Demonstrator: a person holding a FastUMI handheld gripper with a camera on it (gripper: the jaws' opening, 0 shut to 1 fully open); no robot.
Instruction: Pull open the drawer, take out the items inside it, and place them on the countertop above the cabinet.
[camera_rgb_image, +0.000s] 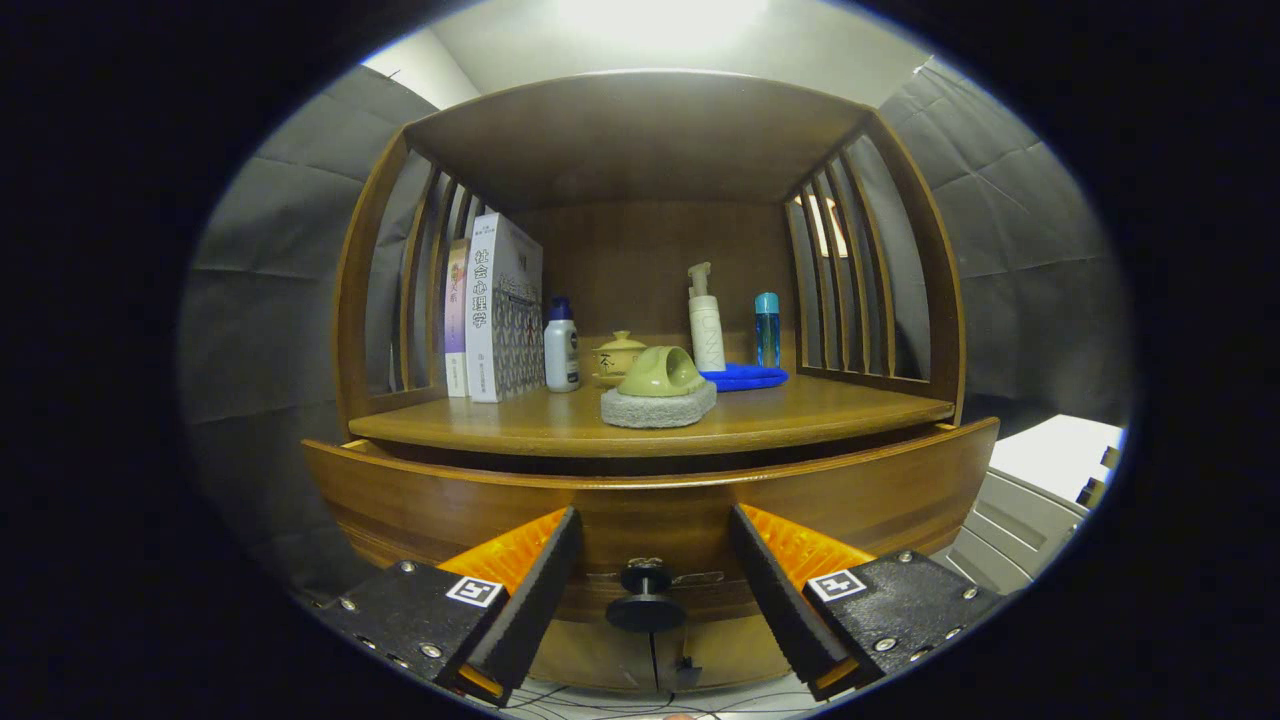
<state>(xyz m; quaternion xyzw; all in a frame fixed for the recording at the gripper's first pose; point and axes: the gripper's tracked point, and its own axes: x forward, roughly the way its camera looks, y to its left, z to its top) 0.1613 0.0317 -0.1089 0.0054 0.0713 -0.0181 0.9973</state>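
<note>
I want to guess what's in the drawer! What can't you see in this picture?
Gripper view:
- Inside of the drawer: hidden by its own front panel and the countertop above, so its items cannot be told.
- Lidded pot: its lower right part sits behind the green cup.
- Blue tray: partly behind the cup.
- Thin book: mostly covered by the white book.
The gripper is open, fingers either side of the knob.

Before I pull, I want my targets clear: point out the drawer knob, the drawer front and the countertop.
drawer knob (645, 610): gripper view, round knob face.
drawer front (420, 490): gripper view, bare wood panel.
countertop (800, 408): gripper view, bare surface.
</note>
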